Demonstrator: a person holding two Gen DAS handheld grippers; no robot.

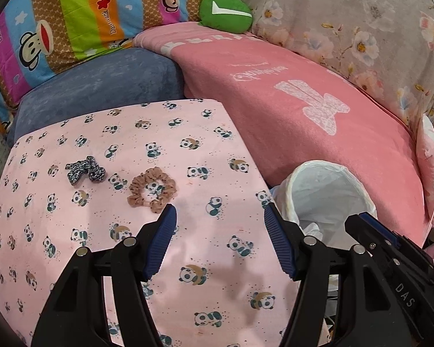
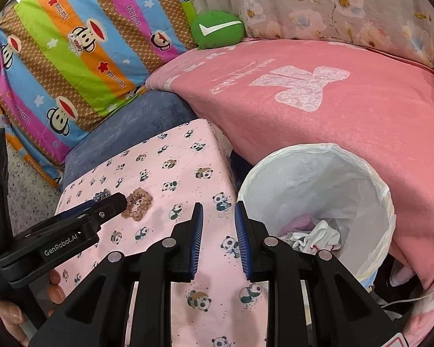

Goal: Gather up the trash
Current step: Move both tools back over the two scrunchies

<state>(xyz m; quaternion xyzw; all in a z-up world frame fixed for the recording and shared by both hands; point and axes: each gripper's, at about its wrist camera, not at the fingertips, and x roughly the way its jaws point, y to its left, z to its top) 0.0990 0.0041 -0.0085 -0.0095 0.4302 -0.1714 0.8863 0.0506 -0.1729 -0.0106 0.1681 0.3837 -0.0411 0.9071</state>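
Observation:
A brown scrunchie and a dark patterned scrunchie lie on a pink panda-print cloth. My left gripper hovers just in front of the brown one, open, with nothing between its fingers. In the right wrist view the left gripper comes in from the left, its tip at the brown scrunchie and partly hiding the dark scrunchie. My right gripper hangs over the cloth's right side with a narrow empty gap. A bin with a white liner stands to the right and holds crumpled white trash.
A pink blanket rises behind the bin. A blue cushion, a striped monkey-print pillow, a green cushion and floral fabric crowd the back. A hand's fingers show at lower left.

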